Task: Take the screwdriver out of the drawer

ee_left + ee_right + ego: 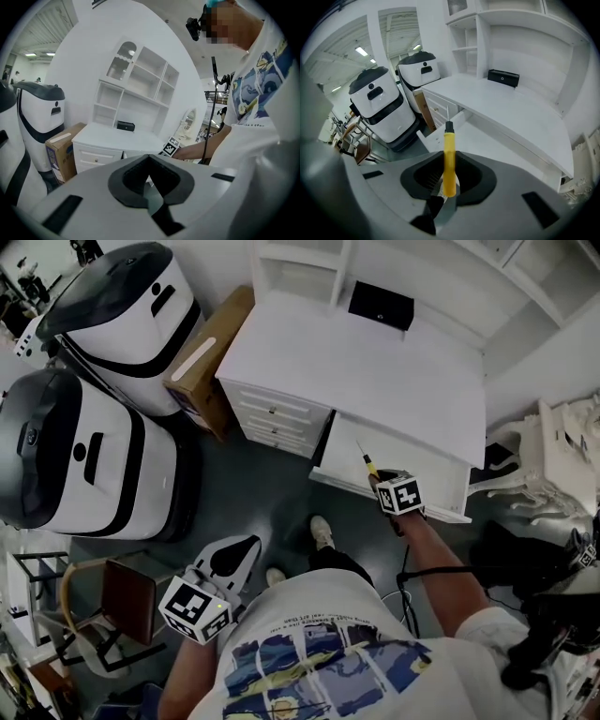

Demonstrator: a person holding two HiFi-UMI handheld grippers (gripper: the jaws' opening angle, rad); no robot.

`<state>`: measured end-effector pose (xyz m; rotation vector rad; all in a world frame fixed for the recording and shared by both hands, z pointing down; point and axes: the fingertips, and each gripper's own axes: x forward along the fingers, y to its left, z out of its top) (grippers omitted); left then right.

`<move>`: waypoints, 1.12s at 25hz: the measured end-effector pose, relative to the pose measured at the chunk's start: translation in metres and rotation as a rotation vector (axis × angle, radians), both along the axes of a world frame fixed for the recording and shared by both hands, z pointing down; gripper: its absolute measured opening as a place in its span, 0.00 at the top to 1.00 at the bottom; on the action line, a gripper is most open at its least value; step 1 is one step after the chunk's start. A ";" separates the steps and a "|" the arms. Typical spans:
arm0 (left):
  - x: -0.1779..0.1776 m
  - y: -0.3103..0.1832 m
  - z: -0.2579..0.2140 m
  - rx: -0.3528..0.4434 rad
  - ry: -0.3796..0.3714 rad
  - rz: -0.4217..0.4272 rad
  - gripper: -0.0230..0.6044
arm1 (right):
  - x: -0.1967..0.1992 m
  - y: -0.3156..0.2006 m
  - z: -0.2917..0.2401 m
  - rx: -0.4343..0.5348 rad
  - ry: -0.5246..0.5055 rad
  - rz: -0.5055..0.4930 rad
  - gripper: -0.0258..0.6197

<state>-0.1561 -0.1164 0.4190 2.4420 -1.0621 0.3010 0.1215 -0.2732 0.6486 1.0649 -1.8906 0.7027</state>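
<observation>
Protruding from right gripper (447, 186): yellow-handled screwdriver (449, 154), black collar, thin shaft.

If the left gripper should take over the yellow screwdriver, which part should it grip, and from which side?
Probably the free half of the yellow handle of the screwdriver, below the black collar. The right gripper clamps only its butt end, and the thin shaft offers little hold. Come from the side, jaws across the handle.
</observation>
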 end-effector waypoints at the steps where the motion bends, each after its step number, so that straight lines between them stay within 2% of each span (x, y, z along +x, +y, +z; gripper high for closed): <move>1: -0.003 0.004 -0.001 0.004 -0.001 0.003 0.94 | -0.007 0.007 -0.007 0.008 -0.010 -0.007 0.82; 7: -0.017 0.028 -0.004 0.025 0.008 0.016 0.94 | -0.048 0.051 -0.039 0.036 -0.095 -0.047 0.82; 14: -0.023 0.055 -0.002 0.029 0.024 0.032 0.94 | -0.083 0.099 -0.076 0.073 -0.138 -0.096 0.82; 28: -0.021 0.099 0.004 0.044 0.027 0.081 0.94 | -0.117 0.174 -0.121 0.133 -0.192 -0.168 0.82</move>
